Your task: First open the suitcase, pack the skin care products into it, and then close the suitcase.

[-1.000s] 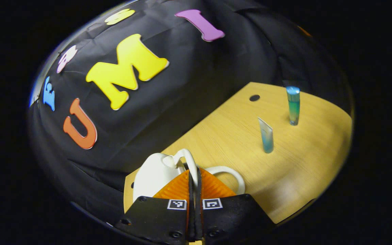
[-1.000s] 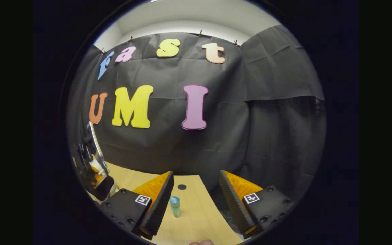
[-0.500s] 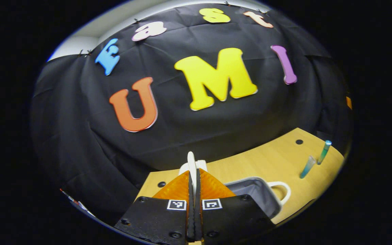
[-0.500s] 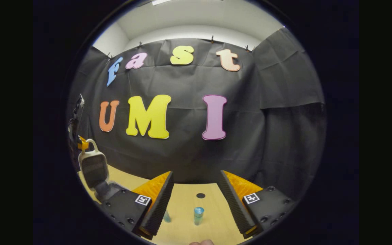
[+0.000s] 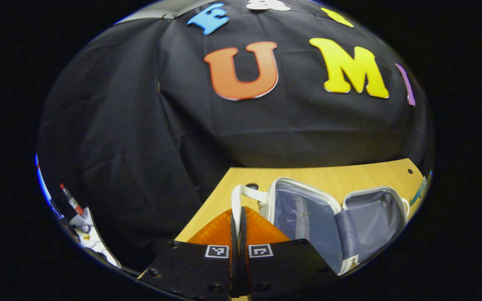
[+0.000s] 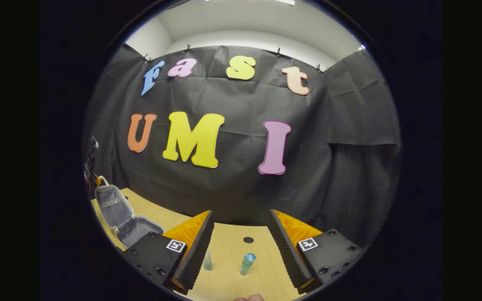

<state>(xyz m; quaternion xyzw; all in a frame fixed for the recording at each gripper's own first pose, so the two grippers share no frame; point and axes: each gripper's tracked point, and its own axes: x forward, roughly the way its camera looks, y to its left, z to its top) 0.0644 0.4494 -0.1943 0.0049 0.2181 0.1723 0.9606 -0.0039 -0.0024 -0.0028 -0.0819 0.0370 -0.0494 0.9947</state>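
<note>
Two halves of the suitcase [image 5: 333, 221] lie spread open at the lower right of the left gripper view, its white handle [image 5: 241, 198] pinched by the clenched left gripper [image 5: 238, 217]. Lower centre in the right gripper view, the right gripper [image 6: 241, 238] gapes released above a blue tube [image 6: 207, 260] and blue bottle [image 6: 247, 263] on the wooden table [image 6: 228, 246].
</note>
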